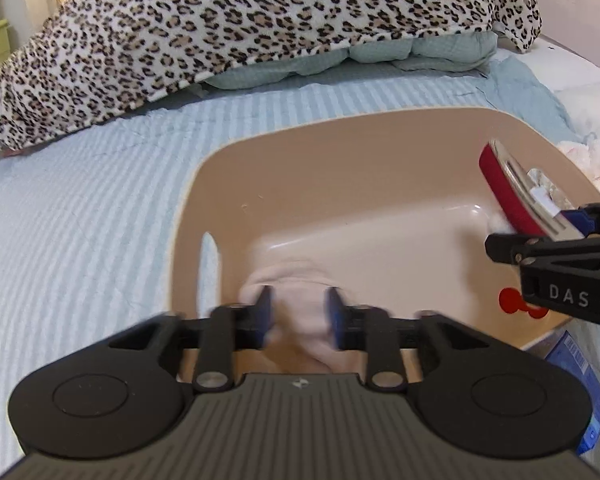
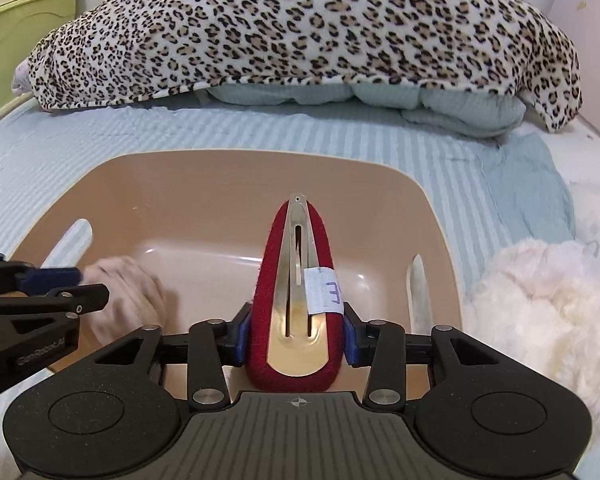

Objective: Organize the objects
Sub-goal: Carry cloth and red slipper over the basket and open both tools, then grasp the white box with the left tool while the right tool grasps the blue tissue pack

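Note:
A beige plastic basin (image 1: 340, 148) (image 2: 204, 184) sits on the striped bed. My left gripper (image 1: 300, 314) is over the basin's near left side, its jaws around a pale pink cloth (image 1: 300, 300) that hangs into the basin; it also shows in the right wrist view (image 2: 128, 284). My right gripper (image 2: 296, 332) is shut on a red velvet snap hair clip (image 2: 296, 280) with a metal back and a white tag, held over the basin's right side. The clip also shows in the left wrist view (image 1: 508, 188).
A leopard-print blanket (image 2: 300, 28) over a pale green quilt (image 2: 460, 108) lies behind the basin. A white fluffy item (image 2: 540, 292) lies to the basin's right. A blue box (image 1: 580, 380) sits near the basin's front right. A green cabinet (image 2: 20, 40) stands at far left.

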